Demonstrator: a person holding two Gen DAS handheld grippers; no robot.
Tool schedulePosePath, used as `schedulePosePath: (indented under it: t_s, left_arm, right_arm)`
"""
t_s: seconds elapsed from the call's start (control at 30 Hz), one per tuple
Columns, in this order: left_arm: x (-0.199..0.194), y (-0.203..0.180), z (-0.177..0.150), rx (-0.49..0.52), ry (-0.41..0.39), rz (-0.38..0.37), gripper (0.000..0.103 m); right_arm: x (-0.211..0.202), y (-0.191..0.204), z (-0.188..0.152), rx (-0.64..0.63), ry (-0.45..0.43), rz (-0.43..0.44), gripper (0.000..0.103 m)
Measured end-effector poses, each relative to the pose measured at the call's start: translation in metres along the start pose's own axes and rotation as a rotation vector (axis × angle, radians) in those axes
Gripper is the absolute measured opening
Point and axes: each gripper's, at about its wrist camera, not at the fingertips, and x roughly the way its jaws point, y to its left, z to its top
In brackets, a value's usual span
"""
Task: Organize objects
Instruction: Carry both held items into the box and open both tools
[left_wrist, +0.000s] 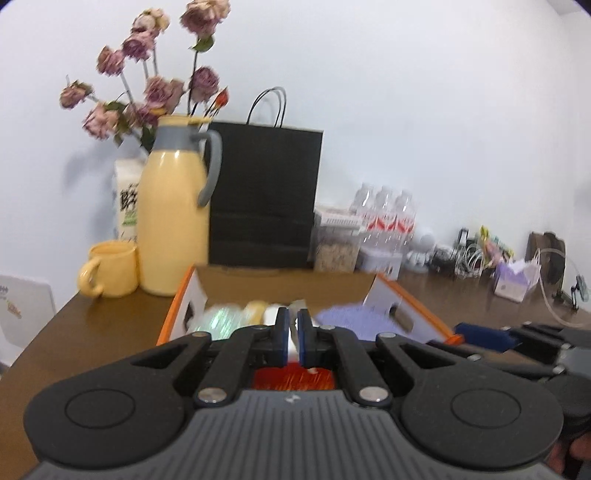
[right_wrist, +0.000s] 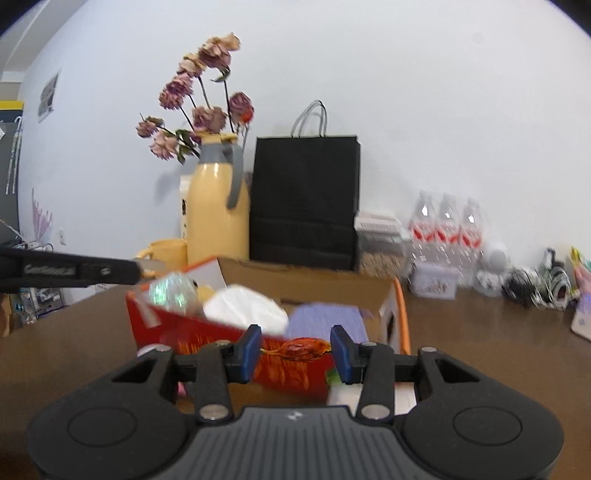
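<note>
1. The left gripper is pressed nearly together, pinching the thin edge of a red packet. From the right wrist view the packet hangs tilted over the near left corner of the cardboard box, probably held high so that it clears the wall.
2. The right gripper is spread wide and holds nothing. It hovers at the packet's lower edge, likely ready to steady it.
3. The box, with orange-trimmed flaps, sits at 12 o'clock from both grippers. It holds a shiny iridescent item, a white bundle and a lilac knitted piece.
4. At 11 o'clock beyond the box stand a yellow jug and a matching mug. A black paper bag stands behind the box, against the wall.
</note>
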Motion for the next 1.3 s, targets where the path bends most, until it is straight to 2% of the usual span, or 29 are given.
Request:
schedulePosePath:
  t_s: [0.17,0.37,0.5,0.6,0.73,0.93,1.07,1.1,1.13,1.17,1.2,1.27,1.3]
  left_arm:
    - [0.027,-0.006,0.018,-0.016,-0.022,-0.007,0.005]
    - [0.068,-0.003,0.03,-0.044,-0.008,0.006,0.005]
    - [0.094,0.004,0.026,-0.077,-0.001,0.035,0.005]
    - [0.111,0.011,0.017,-0.081,0.043,0.046,0.005]
    - [0.119,0.014,0.008,-0.072,0.07,0.056,0.005]
    - [0.114,0.01,0.003,-0.045,0.052,0.061,0.006]
    - [0.111,0.008,0.003,-0.032,0.032,0.068,0.01]
    - [0.11,0.008,0.003,-0.03,0.03,0.069,0.013]
    - [0.109,0.008,0.002,-0.03,0.026,0.07,0.026]
    - [0.107,0.008,0.002,-0.031,0.02,0.069,0.046]
    - [0.106,0.008,0.002,-0.033,0.012,0.072,0.056]
    - [0.102,0.008,0.003,-0.035,-0.014,0.08,0.085]
    - [0.101,0.008,0.003,-0.039,-0.025,0.084,0.094]
  right_arm:
    - [0.03,0.002,0.024,0.0,-0.029,-0.013,0.04]
    - [0.07,-0.005,0.044,0.024,-0.029,-0.039,0.04]
    - [0.093,-0.011,0.043,0.051,-0.019,-0.056,0.04]
    - [0.107,-0.012,0.034,0.041,0.01,-0.069,0.04]
    - [0.116,-0.016,0.027,0.049,0.043,-0.072,0.04]
    - [0.116,-0.015,0.024,0.047,0.053,-0.077,0.04]
    - [0.115,-0.015,0.023,0.047,0.06,-0.076,0.04]
    - [0.114,-0.015,0.022,0.05,0.06,-0.078,0.042]
    - [0.114,-0.016,0.022,0.053,0.061,-0.08,0.046]
    - [0.113,-0.017,0.021,0.057,0.062,-0.084,0.058]
    - [0.111,-0.018,0.021,0.063,0.057,-0.088,0.076]
    - [0.108,-0.019,0.02,0.072,0.044,-0.103,0.096]
    - [0.107,-0.02,0.02,0.077,0.034,-0.109,0.101]
